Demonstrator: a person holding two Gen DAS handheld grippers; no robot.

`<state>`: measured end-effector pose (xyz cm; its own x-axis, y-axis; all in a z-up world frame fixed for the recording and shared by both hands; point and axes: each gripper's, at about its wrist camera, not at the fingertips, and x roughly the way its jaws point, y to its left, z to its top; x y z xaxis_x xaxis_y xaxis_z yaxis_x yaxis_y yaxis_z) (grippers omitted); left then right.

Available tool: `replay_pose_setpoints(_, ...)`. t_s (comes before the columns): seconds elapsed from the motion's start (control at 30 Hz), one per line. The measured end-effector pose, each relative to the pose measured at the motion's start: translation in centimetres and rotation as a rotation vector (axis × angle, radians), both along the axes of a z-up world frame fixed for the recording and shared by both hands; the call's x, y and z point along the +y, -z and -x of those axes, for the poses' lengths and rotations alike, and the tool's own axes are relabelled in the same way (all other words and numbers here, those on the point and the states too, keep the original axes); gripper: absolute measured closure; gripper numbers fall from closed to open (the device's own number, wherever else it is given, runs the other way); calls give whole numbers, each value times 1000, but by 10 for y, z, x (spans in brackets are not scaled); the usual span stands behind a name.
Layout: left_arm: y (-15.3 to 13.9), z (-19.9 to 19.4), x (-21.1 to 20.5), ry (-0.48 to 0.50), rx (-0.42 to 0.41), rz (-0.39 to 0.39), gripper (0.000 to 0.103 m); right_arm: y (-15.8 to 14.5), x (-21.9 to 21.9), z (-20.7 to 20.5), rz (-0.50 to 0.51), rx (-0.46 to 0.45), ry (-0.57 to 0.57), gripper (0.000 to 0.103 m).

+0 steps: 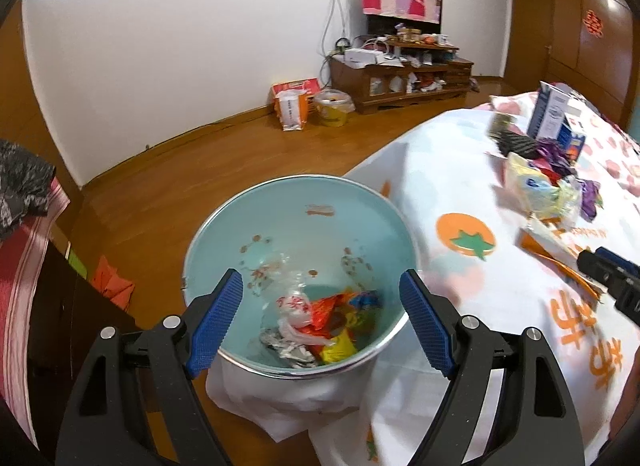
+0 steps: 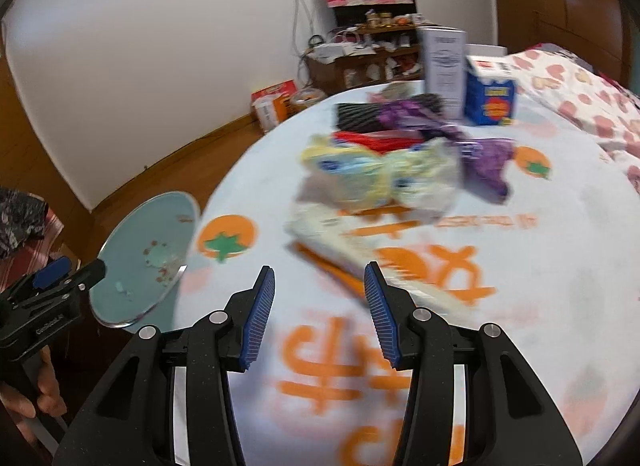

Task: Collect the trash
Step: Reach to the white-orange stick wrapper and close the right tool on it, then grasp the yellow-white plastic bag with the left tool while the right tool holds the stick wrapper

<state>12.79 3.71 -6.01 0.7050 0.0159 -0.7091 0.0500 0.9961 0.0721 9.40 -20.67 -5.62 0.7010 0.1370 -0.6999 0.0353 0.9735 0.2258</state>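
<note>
My left gripper (image 1: 320, 278) hangs open right above the pale blue trash bin (image 1: 300, 201), with nothing between its pads. Several crumpled wrappers (image 1: 320, 326) lie at the bin's bottom. My right gripper (image 2: 319, 270) is open and empty, low over the orange-printed tablecloth (image 2: 240, 185). Just ahead of its fingertips lies a flat orange and white wrapper (image 2: 340, 242). Behind that is a blurred pile of yellow, red and purple wrappers (image 2: 380, 177). The bin (image 2: 132, 250) stands off the table's left edge, with the left gripper (image 2: 72, 270) beside it.
A blue carton (image 2: 490, 93) and a tall white box (image 2: 444, 61) stand at the table's far side. Pink-patterned bedding (image 2: 580, 105) lies to the right. A dark cabinet with cloth (image 1: 24, 225) is on the left. Bags and a yellow bucket (image 1: 332, 109) sit by the far wall.
</note>
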Motion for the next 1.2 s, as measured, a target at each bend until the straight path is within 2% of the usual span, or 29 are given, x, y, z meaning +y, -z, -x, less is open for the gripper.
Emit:
replay_pose_setpoints(0.17,0,4,-16,31,4,-6,24,7,-37,2,4,41,38,56)
replay_pose_setpoints(0.3,-1,5,-27,55,5,-22,24,14,-48,-7,13,76,-8,55)
replay_pose_setpoints(0.47,-4,6,-32,57,2,-27,24,23,-46,-21,24,121,-90,53)
replay_pose_setpoints(0.63,-2,6,-38,67,10,-36,24,37,-31,-25,94,157,-172,54)
replay_pose_setpoints(0.7,-2,6,-39,70,12,-36,24,37,-28,-22,107,146,-178,61)
replay_pose_setpoints(0.77,-2,6,-41,75,14,-37,24,38,-28,-21,109,145,-183,63)
replay_pose_setpoints(0.93,-1,5,-49,91,18,-38,24,38,-21,-9,210,144,-228,73)
replay_pose_setpoints(0.97,-1,5,-51,94,19,-37,24,37,-22,-9,216,142,-230,79)
replay_pose_setpoints(1.0,-1,5,-52,97,19,-36,24,36,-25,-5,216,141,-222,84)
replay_pose_setpoints(1.07,0,5,-56,112,21,-27,24,35,-34,-1,202,147,-205,88)
replay_pose_setpoints(1.2,0,4,-68,149,18,-29,24,32,-58,11,165,142,-142,90)
